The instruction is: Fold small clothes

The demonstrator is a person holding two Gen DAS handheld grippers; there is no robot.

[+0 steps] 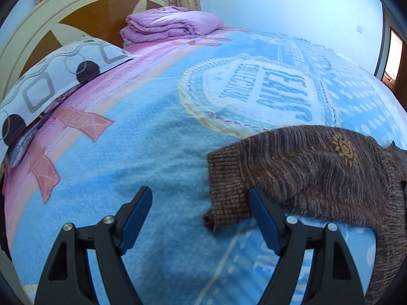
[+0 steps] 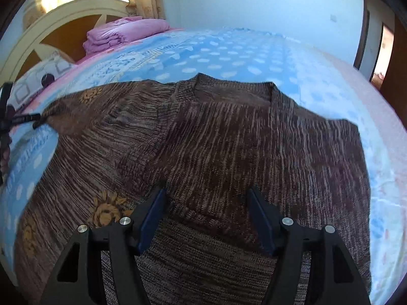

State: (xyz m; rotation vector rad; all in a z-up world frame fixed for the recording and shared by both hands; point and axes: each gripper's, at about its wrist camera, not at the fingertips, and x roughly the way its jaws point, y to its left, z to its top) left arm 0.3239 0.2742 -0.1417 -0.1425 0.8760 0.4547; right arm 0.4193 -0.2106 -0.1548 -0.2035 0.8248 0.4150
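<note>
A small brown knit sweater [image 2: 229,137] with yellow sun patches lies on the blue blanket [image 2: 229,50], neck away from me, its right sleeve folded across the body. My right gripper [image 2: 206,198] is open, low over the sweater's front, with the folded cuff between its fingers. In the left wrist view the left sleeve [image 1: 305,167] stretches out leftward. My left gripper [image 1: 201,198] is open, with the ribbed cuff [image 1: 226,190] between its fingers, beside the right pad. The left gripper also shows at the far left of the right wrist view [image 2: 23,120].
A folded pink quilt [image 1: 173,24] lies by the cream and wood headboard [image 1: 76,15]. A patterned pillow [image 1: 51,81] lies at the left. A doorway [image 1: 394,56] is at the far right.
</note>
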